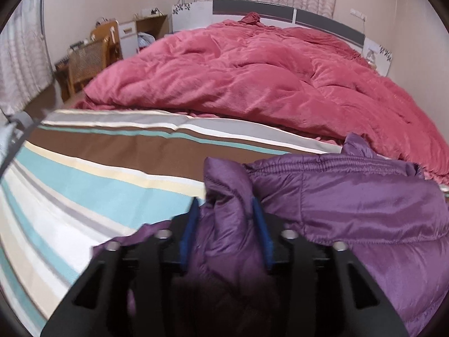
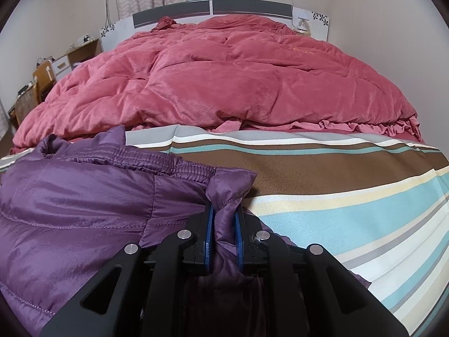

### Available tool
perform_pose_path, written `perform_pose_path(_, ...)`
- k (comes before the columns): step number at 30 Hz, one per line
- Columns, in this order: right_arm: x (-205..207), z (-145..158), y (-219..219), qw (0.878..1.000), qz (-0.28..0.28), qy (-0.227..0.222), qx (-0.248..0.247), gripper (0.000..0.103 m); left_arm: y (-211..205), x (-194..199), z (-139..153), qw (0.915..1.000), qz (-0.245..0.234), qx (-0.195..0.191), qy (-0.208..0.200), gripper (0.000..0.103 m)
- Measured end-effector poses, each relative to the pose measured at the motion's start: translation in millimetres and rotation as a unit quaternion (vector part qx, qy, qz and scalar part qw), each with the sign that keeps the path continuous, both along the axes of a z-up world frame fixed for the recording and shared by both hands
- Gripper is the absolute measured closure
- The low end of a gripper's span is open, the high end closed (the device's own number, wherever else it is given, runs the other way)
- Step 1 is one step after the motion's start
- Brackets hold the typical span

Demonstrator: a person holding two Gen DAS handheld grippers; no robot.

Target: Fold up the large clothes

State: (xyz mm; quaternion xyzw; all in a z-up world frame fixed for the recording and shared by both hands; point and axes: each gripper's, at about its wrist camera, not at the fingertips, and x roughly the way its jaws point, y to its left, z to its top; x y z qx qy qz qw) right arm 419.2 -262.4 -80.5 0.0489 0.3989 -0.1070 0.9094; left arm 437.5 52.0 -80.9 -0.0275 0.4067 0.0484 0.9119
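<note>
Left wrist view: left tool (image 1: 226,213) clamped on a bunched corner of the purple padded jacket (image 1: 364,210), blue pads (image 1: 259,224) pressing a thick wad of fabric from both sides. Rest of the jacket spread to the right of that grip, lying on the striped sheet (image 1: 98,168) at the foot of the bed, elastic hem turned toward the pink quilt (image 1: 252,78) heaped beyond it. Wooden chair (image 1: 87,61) and small cabinet beside the bed, near the far wall. Right wrist view: right tool (image 2: 224,219) pinched tight on another corner of the same jacket (image 2: 70,196), a small puff of cloth poking out past the pads (image 2: 209,224); body of the jacket to the left of the grip, striped sheet (image 2: 350,196) bare to the right, pink quilt (image 2: 224,78) behind. Likely trouble from here: slick, puffy fabric sliding out of either grip under a pull, or the two corners travelling unevenly and leaving a crooked fold; also the far edge snagging or riding up on the quilt just beyond it. No readable brand, label or writing anywhere; faint gold stitching on the quilt too small to make out.
</note>
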Motion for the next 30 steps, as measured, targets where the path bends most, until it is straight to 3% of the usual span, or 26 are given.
perform_pose_path(6,-1,0,0,1.000,-0.002,0.000,-0.002,0.088,-26,-47,57,0.9957,-0.024,-0.011,-0.089,0.045)
perform_pose_path(9,-1,1,0,1.000,-0.002,-0.001,-0.004,0.088,-61,-48,67,0.9937,-0.072,-0.007,-0.085,0.045)
perform_pose_path(12,-1,1,0,1.000,-0.002,-0.001,-0.001,0.088,-92,-34,57,0.9926,-0.100,0.019,-0.067,0.044)
perform_pose_path(14,-2,1,0,1.000,-0.002,-0.001,-0.001,0.088,-107,-14,33,0.9935,-0.103,0.040,-0.027,0.045)
perform_pose_path(18,-2,1,-1,1.000,-0.002,-0.002,0.004,0.088,-111,-3,4,0.9949,-0.096,0.029,-0.010,0.043)
perform_pose_path(21,-2,2,-2,1.000,-0.003,-0.004,0.009,0.087,-121,-4,0,0.9937,-0.097,0.055,-0.003,0.043)
perform_pose_path(25,-14,18,-11,0.999,-0.016,-0.012,0.037,0.087,-113,-4,0,0.9945,-0.100,0.032,-0.001,0.043)
perform_pose_path(27,-29,34,-9,0.998,-0.023,-0.038,0.051,0.086,-112,-5,-2,0.9946,-0.099,0.031,-0.002,0.043)
perform_pose_path(30,-43,59,19,0.995,0.020,-0.070,0.061,0.069,-112,-4,-2,0.9945,-0.099,0.035,-0.003,0.042)
